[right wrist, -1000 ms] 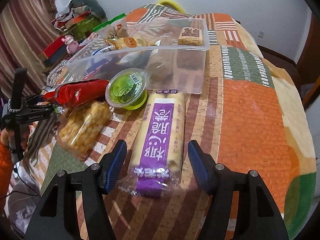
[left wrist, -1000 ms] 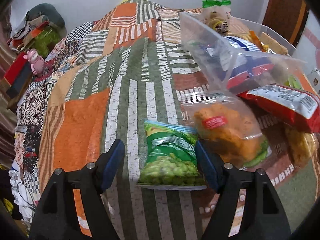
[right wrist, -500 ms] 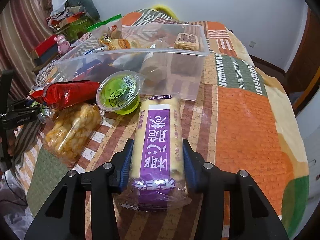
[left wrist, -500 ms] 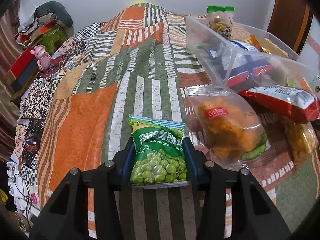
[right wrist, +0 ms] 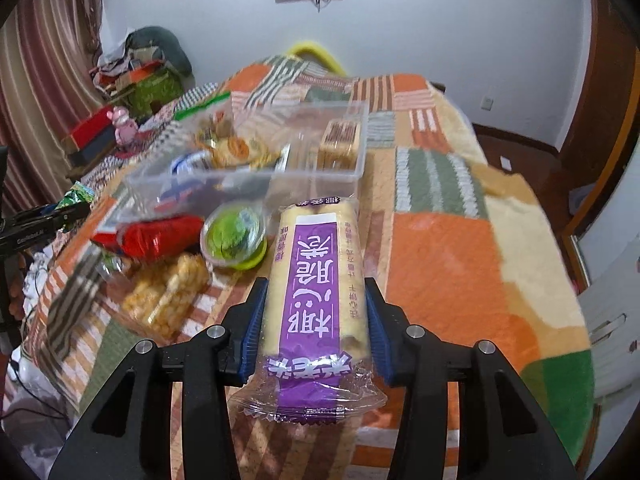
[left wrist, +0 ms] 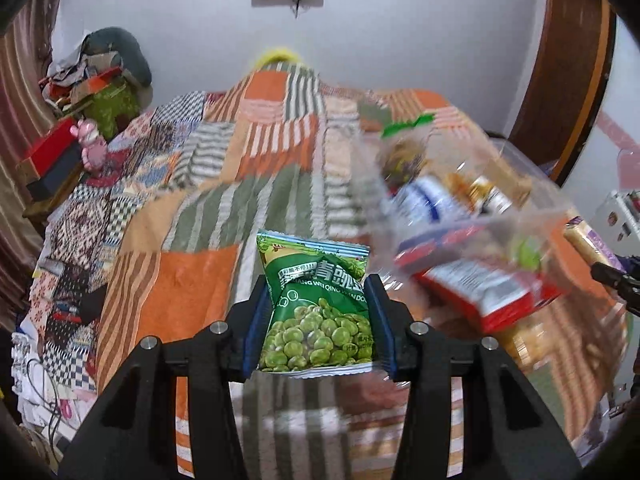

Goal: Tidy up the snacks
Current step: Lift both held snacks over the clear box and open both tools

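My left gripper (left wrist: 318, 312) is shut on a green bag of peas (left wrist: 318, 312), lifted clear of the patchwork bedspread (left wrist: 192, 280). The right gripper (right wrist: 316, 304) is shut on a long purple-and-cream snack pack (right wrist: 316, 280), raised off the bed too. A clear plastic bin (right wrist: 320, 178) with several snacks inside stands ahead of the purple pack, and shows blurred at the right of the left wrist view, clear bin (left wrist: 472, 216). The left gripper (right wrist: 60, 214) with the pea bag appears at the left edge of the right wrist view.
A red packet (right wrist: 160, 234), a green jelly cup (right wrist: 234, 236) and a bag of golden puffs (right wrist: 168, 296) lie in front of the bin. A red box and a pink toy (left wrist: 90, 144) sit beside the bed at the left. A wooden door (left wrist: 568, 60) stands at the right.
Both grippers closed from open onto their snacks, the left on the pea bag and the right on the purple pack. Both then rose off the bedspread and tilted up.
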A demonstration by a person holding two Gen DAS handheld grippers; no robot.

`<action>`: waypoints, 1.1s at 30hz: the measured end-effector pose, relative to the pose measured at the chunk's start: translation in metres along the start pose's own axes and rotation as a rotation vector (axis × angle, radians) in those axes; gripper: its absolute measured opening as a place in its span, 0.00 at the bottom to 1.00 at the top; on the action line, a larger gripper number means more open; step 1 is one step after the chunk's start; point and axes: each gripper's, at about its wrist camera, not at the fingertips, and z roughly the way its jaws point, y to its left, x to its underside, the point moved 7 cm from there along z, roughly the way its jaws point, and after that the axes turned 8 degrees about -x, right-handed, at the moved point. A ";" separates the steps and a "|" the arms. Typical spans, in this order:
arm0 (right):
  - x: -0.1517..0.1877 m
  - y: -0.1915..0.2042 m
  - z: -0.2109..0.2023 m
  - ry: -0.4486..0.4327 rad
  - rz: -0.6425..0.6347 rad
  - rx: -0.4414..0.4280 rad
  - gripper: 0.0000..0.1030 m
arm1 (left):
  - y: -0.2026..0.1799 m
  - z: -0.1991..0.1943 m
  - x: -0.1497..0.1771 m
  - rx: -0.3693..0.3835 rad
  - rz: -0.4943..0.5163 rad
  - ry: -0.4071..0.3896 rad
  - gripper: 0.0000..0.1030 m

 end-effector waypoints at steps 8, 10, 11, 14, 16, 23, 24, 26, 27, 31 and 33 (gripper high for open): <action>-0.038 0.002 -0.019 -0.101 -0.012 -0.001 0.41 | -0.035 -0.020 -0.039 0.069 0.018 -0.081 0.45; -0.047 0.003 -0.021 -0.123 -0.017 -0.003 0.41 | -0.043 -0.021 -0.046 0.080 0.025 -0.093 0.45; -0.053 0.004 -0.020 -0.133 -0.019 -0.004 0.41 | -0.048 -0.021 -0.051 0.086 0.031 -0.098 0.45; -0.063 0.006 -0.019 -0.154 -0.026 -0.006 0.41 | -0.059 -0.020 -0.061 0.098 0.040 -0.108 0.45; -0.075 0.007 -0.014 -0.166 -0.031 -0.007 0.41 | -0.064 -0.017 -0.067 0.105 0.045 -0.113 0.45; -0.097 0.009 0.005 -0.179 -0.032 -0.034 0.41 | -0.083 0.000 -0.080 0.123 0.063 -0.109 0.45; -0.099 0.010 0.009 -0.176 -0.032 -0.039 0.41 | -0.086 0.004 -0.082 0.123 0.067 -0.107 0.45; -0.104 0.011 0.020 -0.168 -0.037 -0.039 0.41 | -0.091 0.012 -0.085 0.125 0.072 -0.098 0.45; -0.105 0.011 0.022 -0.165 -0.040 -0.039 0.41 | -0.093 0.016 -0.085 0.129 0.070 -0.090 0.45; -0.108 0.014 0.043 -0.134 -0.042 -0.047 0.41 | -0.099 0.038 -0.085 0.131 0.072 -0.045 0.45; -0.108 0.014 0.051 -0.117 -0.043 -0.047 0.41 | -0.100 0.047 -0.084 0.127 0.078 -0.032 0.45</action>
